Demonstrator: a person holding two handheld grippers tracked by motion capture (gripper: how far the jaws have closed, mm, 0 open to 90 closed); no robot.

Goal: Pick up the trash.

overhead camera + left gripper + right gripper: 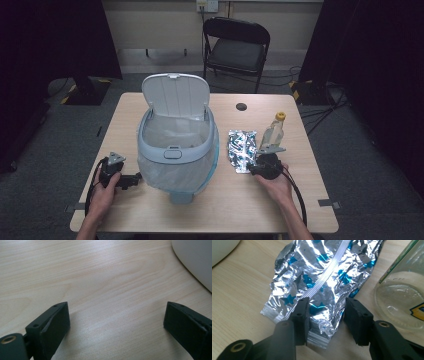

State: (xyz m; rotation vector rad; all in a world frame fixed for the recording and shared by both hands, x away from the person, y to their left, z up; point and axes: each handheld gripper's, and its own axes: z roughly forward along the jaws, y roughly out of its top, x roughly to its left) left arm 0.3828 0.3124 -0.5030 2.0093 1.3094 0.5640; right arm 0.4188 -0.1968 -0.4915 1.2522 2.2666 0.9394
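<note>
Bench (220, 210): a pale wood top that carries every item, seen from above with the person's 2 forearms entering from the near edge.

Bin (177, 150): a grey-white waste bin with a clear liner, left of centre on the bench. Its hinged lid (175, 95) stands raised at the far side, so the mouth is uncovered.

Chair (236, 47): 1 black folding chair on the floor beyond the far edge of the bench.

Foil bag (322, 282): a crumpled silver wrapper printed with blue stars, lying flat on the bench to the right of the bin and just left of the bottle. A ribbed seam runs along its length.

Bottle (274, 132): a clear glass bottle with a yellow cap, lying on its side just beside the foil bag, at the right.

Right hand-held gripper (325, 317): lowered over the near end of the foil bag. Its 2 jaws are parted and straddle that end; the left pad is against the foil, while the right pad stands clear of it, so the bag is not clamped.

Left hand-held gripper (116, 320): low over bare wood just left of the bin, jaws spread wide with nothing between them.
</note>
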